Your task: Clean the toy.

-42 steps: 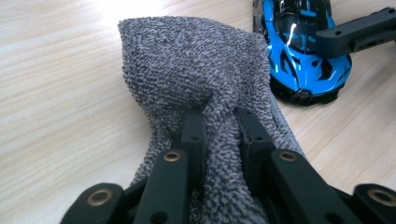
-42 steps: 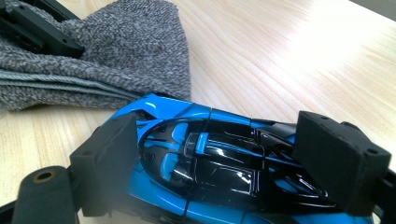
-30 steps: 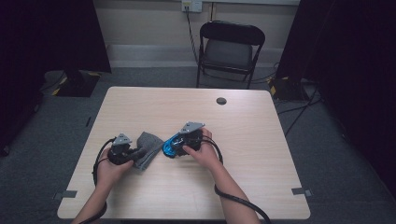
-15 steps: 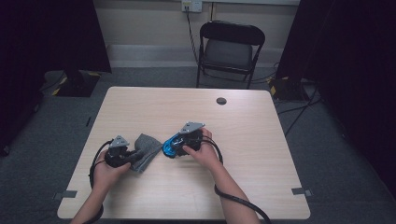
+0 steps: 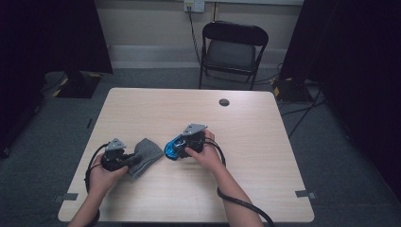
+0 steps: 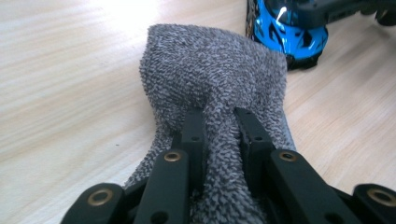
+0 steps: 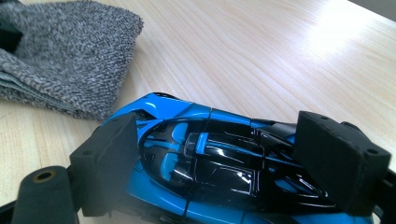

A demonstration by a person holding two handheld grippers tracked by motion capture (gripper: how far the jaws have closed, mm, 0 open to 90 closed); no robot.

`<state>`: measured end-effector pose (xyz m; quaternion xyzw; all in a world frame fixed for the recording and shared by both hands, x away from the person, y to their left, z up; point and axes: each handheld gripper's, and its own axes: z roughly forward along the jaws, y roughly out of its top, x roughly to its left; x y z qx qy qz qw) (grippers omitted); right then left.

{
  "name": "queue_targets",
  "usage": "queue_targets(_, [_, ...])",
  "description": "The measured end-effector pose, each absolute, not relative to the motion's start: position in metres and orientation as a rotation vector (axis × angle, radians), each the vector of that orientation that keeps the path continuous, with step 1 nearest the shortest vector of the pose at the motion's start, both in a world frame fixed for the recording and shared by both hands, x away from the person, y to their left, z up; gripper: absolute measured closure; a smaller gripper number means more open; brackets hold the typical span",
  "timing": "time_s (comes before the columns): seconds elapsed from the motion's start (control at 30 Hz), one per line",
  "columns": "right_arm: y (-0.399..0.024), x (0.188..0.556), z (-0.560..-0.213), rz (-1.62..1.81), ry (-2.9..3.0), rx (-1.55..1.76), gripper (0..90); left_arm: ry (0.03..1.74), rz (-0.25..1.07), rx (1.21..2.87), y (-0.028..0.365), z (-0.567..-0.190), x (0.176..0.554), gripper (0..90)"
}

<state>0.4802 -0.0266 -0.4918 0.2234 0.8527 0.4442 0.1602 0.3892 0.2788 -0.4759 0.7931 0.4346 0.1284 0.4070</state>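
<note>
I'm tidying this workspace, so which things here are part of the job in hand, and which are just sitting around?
In use:
- grey cloth, pinched in the left gripper
- blue toy car, clamped between the pads of the right gripper

Just lying about:
- black disc at the table's far edge
- folding chair behind the table

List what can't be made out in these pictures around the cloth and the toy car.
- Blue toy car: its near end is cut off by the bottom edge of the right gripper view, and its sides are covered by the right gripper.
- Grey cloth: the pinched part is hidden between the left gripper's jaws in the left gripper view.
- Dark round thing on the table: too small in the high view to identify.
</note>
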Motion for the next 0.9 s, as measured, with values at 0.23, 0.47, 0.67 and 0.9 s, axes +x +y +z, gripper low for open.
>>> queue_targets(0.23, [-0.026,0.48,-0.492,1.267,2.436,0.641,13.8,1.1,0.36,1.961,0.282,-0.459,0.398,75.9])
queue_targets(0.47, [-0.026,0.48,-0.492,1.268,2.435,0.641,13.8,1.098,0.375,1.93,0.274,-0.451,0.415,76.1])
queue_targets(0.67, [-0.026,0.48,-0.492,1.27,2.435,0.642,13.8,1.112,0.394,1.911,0.262,-0.449,0.437,76.1])
queue_targets(0.9, [-0.027,0.48,-0.492,1.271,2.434,0.64,13.8,1.092,0.379,1.889,0.242,-0.452,0.466,76.1])
